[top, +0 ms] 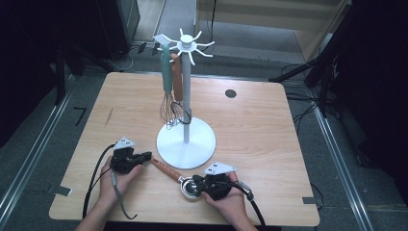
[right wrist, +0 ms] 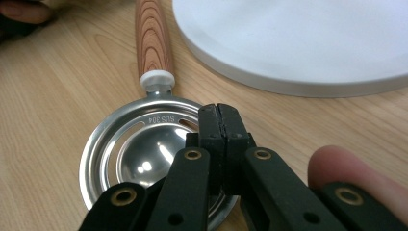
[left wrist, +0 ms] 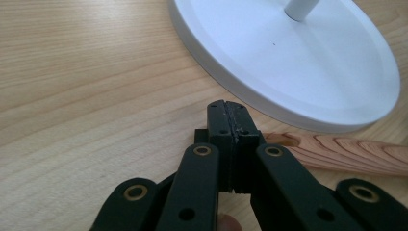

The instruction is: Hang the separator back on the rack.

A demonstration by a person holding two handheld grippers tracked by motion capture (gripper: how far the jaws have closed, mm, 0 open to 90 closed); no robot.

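two closed grippers beside a white utensil stand (top: pixel 185 144) on a wooden table (top: pixel 255 130)
the left gripper (top: pixel 146 156) has its jaws pressed together on nothing, its tips at the wooden handle end of an egg separator (top: pixel 179 178); the right gripper (top: pixel 197 185), jaws also clenched empty, sits over the separator's steel bowl, which holds nothing; a teal-handled whisk (top: pixel 166 77) and a brown-handled whisk (top: pixel 177 82) hang from the stand's hooks

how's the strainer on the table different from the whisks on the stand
The strainer lies flat on the table below the right gripper; the whisks hang upright from the white stand. The strainer ends in a slotted steel bowl, the whisks in wire loops. The strainer and one whisk both have wood-look handles.
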